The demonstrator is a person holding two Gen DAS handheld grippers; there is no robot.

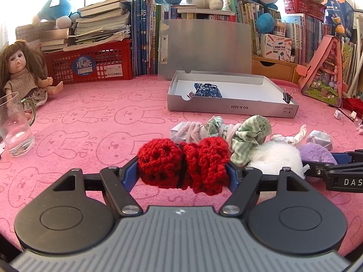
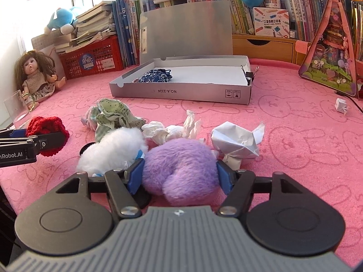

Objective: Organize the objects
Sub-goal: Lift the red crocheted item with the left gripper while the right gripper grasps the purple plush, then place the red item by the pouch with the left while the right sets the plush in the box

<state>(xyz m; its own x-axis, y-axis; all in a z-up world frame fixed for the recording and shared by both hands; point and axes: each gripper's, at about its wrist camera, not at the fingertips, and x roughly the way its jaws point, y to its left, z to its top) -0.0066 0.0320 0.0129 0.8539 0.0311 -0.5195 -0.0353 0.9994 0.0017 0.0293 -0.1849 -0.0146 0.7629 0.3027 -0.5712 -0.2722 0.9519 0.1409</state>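
Observation:
My left gripper [image 1: 182,170] is shut on a red crocheted scrunchie [image 1: 183,162], which also shows in the right wrist view [image 2: 48,125]. My right gripper [image 2: 180,172] is shut on a purple fluffy scrunchie [image 2: 181,167], whose edge shows in the left wrist view [image 1: 317,154]. Beside them on the pink cloth lie a white fluffy scrunchie [image 2: 111,149], a green checked scrunchie [image 2: 113,115] and crumpled paper [image 2: 236,140]. An open silver box [image 2: 181,94] behind holds a blue patterned scrunchie [image 2: 156,77].
A clear glass mug [image 1: 14,127] and a doll [image 1: 21,74] are at the left. A red basket [image 1: 90,64], books and plush toys line the back. A pink triangular toy [image 2: 331,52] stands at the right. A binder clip [image 2: 249,76] sits on the box corner.

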